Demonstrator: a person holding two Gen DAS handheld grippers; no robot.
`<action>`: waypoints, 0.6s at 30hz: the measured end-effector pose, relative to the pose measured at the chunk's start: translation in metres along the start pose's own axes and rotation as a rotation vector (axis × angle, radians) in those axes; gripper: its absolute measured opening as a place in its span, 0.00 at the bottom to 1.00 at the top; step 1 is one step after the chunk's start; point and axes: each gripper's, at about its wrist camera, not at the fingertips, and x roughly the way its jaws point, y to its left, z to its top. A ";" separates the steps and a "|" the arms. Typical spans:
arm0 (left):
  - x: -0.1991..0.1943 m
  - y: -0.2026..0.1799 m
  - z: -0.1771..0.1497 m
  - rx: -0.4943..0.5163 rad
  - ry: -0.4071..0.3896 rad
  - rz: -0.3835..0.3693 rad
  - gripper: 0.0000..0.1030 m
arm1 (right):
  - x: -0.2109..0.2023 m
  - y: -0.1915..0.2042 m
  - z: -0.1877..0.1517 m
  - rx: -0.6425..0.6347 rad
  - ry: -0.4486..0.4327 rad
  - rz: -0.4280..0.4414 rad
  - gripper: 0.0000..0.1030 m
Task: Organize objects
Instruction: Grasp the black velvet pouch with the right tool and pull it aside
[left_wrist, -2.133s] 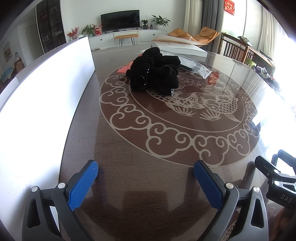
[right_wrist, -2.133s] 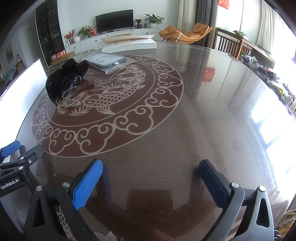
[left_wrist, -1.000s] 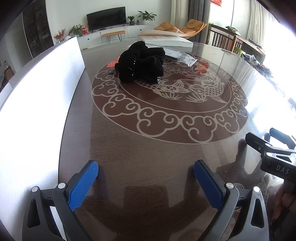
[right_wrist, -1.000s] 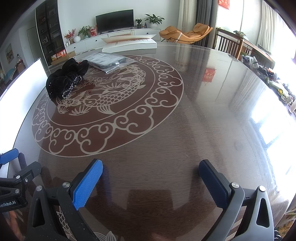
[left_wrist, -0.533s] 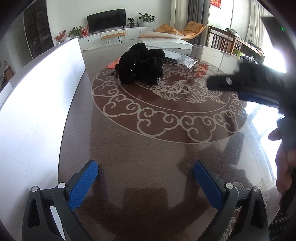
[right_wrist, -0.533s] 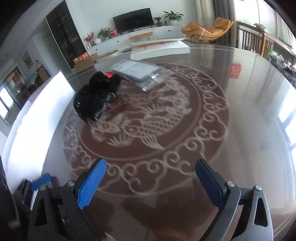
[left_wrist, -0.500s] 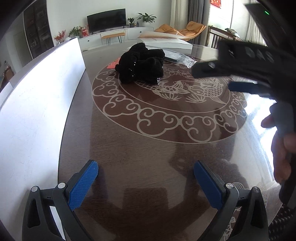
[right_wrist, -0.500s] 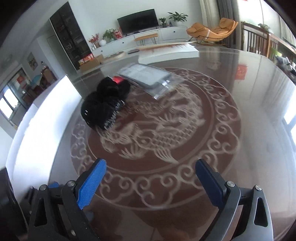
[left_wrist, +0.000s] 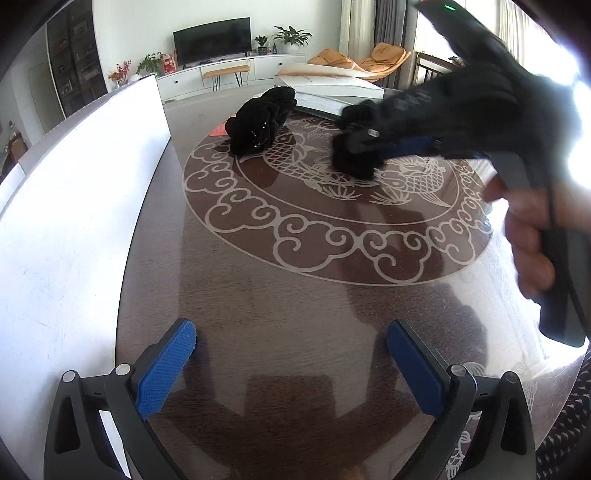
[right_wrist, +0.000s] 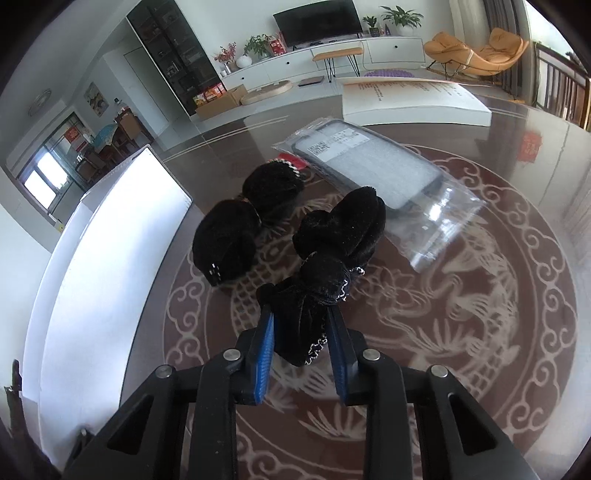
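Left wrist view: left gripper (left_wrist: 290, 360) fingers wide apart, empty, above dark glossy round bench (left_wrist: 295, 295); black velvet pile (left_wrist: 262, 122) well ahead.
Right wrist view: right gripper (right_wrist: 301, 334) fingers clamped on black velvet scrunchie (right_wrist: 332, 254), beside bagged grey case (right_wrist: 373, 166).

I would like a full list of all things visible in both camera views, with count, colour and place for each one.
Velvet scrunchie, held: one, black with a silver chain, between the right fingers.
Velvet scrunchies, lying: a black heap, number unclear, on the table left of the held one.
Plastic bag with a grey case: one, clear and grey, behind the scrunchies.
White box: one, at the table's far side.
White board: one, along the table's left edge.
Table: one, dark brown with a pale fish pattern.
Left gripper: blue fingers wide apart, nothing between them.
Right gripper: blue fingers closed on the scrunchie.
Hand: one, holding the right gripper's handle.
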 end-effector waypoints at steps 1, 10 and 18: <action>0.000 0.000 0.000 0.000 0.000 0.000 1.00 | -0.011 -0.010 -0.012 -0.002 -0.007 -0.012 0.27; 0.000 0.000 0.000 0.000 0.000 0.000 1.00 | -0.114 -0.090 -0.117 0.060 -0.125 -0.119 0.49; 0.002 0.005 0.017 -0.053 0.024 -0.008 1.00 | -0.130 -0.080 -0.127 0.045 -0.155 -0.318 0.91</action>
